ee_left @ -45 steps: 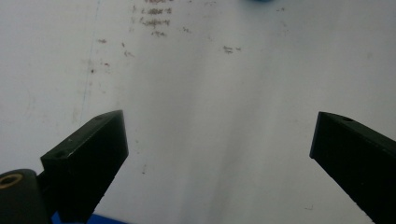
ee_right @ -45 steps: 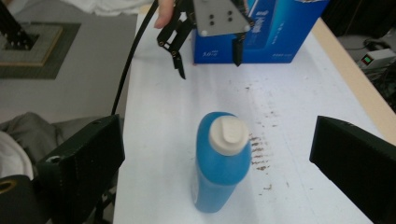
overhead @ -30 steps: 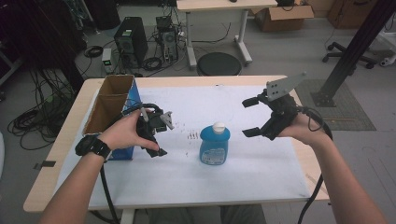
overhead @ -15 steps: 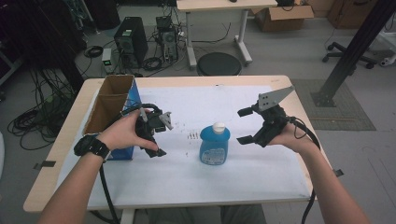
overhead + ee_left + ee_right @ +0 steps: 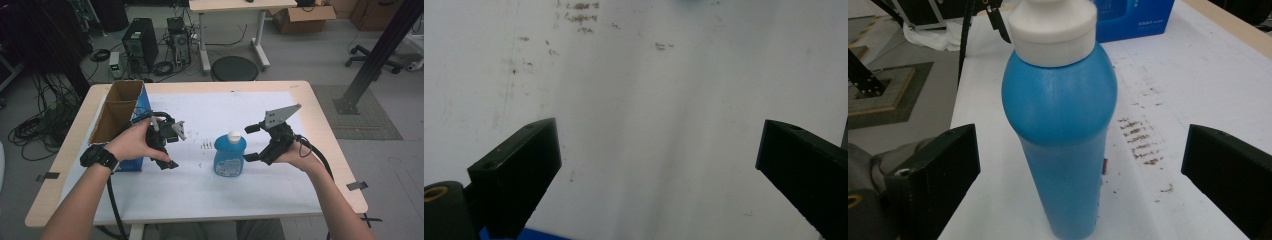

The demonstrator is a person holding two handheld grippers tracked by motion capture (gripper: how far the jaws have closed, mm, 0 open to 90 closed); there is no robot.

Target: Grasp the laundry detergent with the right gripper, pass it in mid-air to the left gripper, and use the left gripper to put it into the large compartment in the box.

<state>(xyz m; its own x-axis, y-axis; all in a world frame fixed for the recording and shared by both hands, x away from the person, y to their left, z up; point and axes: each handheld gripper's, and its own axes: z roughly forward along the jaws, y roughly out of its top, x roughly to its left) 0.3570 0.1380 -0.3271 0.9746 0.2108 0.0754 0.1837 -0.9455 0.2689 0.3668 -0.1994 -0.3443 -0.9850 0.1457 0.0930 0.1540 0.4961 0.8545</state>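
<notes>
The blue bottle (image 5: 230, 156) with its white cap (image 5: 234, 135) stands upright near the middle of the white sheet (image 5: 210, 185) covering the table. We bring our right gripper (image 5: 254, 142) up just beside it, jaws spread wide so the body can pass between them; nothing touches yet, as far as we can tell. Our left gripper (image 5: 170, 145) waits well apart, also wide and empty, near the open cardboard box (image 5: 116, 111), probably where the bottle belongs.
</notes>
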